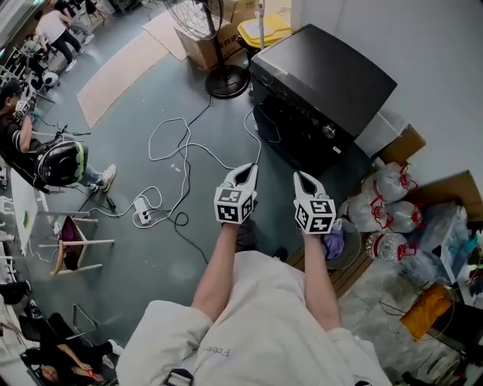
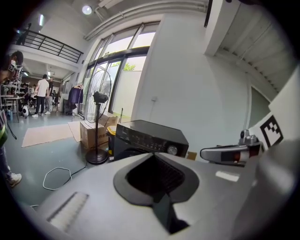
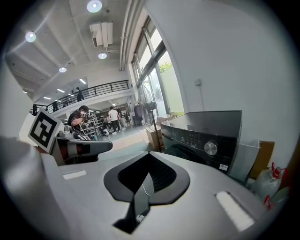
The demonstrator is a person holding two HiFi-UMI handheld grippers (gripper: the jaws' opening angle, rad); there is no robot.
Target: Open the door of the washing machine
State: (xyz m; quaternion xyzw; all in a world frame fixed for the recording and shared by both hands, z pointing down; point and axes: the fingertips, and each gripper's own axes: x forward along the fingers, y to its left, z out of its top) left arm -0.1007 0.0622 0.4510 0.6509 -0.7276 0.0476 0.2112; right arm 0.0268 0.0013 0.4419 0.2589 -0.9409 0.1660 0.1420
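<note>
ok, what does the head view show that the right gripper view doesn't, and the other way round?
Head view only: white cables and a power strip on the floor, tied bags right of the washing machine, and the person's forearms.
Right gripper view only: ceiling lights, a mezzanine railing and tall windows.
Both: the washing machine, plus the left gripper and right gripper, fingers shut, nothing held.

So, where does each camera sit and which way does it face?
Head view: on the person's head, looking steeply down at the washing machine; forearms, left gripper and right gripper show.
Left gripper view: on the left gripper, along its shut jaws toward the machine; right gripper at right.
Right gripper view: on the right gripper, toward the same machine; left gripper at left.
Shared: both gripper views show the control knob.
</note>
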